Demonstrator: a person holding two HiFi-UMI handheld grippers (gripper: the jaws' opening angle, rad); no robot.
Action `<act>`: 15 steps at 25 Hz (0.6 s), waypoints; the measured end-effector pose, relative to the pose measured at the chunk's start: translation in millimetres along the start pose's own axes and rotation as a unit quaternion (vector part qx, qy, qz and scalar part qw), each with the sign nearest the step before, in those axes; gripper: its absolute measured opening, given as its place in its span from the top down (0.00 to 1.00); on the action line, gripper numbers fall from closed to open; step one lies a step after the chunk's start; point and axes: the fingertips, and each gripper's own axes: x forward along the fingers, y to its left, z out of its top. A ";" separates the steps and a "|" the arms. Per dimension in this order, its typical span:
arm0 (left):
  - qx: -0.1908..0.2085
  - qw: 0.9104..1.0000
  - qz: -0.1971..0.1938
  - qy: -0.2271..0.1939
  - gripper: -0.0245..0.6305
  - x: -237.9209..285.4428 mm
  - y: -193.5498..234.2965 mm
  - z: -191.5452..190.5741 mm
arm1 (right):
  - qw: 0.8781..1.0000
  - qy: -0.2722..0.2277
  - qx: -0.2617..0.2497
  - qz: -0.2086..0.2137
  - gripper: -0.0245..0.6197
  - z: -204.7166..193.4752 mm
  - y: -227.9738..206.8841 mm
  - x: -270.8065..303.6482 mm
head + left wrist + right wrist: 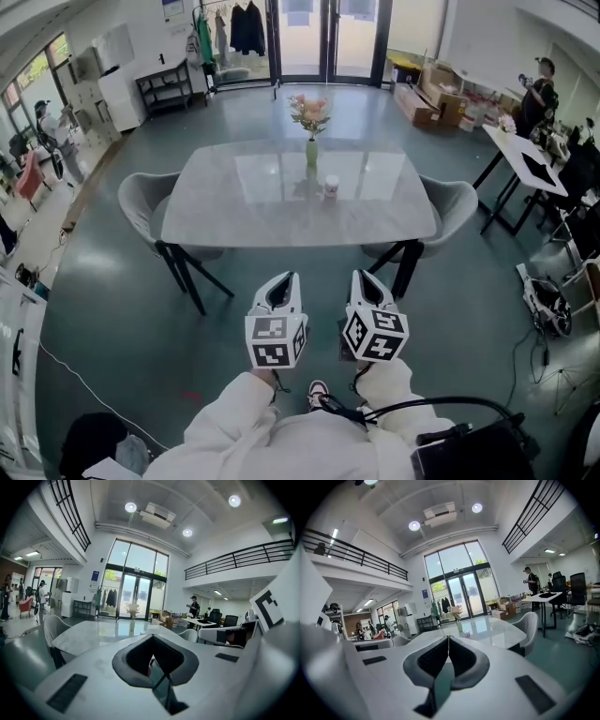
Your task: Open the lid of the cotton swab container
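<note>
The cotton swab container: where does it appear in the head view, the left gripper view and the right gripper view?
Head view: the cotton swab container stands on the table, just right of the flower vase.
Left gripper view: too small to make out beside the vase.
Right gripper view: small, low, just right of the vase.
Shared landmark: the flower vase.

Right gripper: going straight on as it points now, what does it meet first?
Probably the table, near its front edge. The right gripper points at it, roughly toward the small container beside the vase. Height is unclear, so it might pass just over the top.
</note>
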 end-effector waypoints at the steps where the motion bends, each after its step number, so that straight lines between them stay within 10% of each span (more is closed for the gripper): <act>1: -0.001 1.000 0.001 0.000 0.96 6.8 1.6 1.5 | 1.000 0.001 0.001 0.001 0.87 1.5 -2.9 6.5; 15: 0.003 1.000 0.013 -0.002 0.96 97.8 5.0 20.6 | 1.000 0.010 0.004 0.015 0.87 26.7 -46.5 87.4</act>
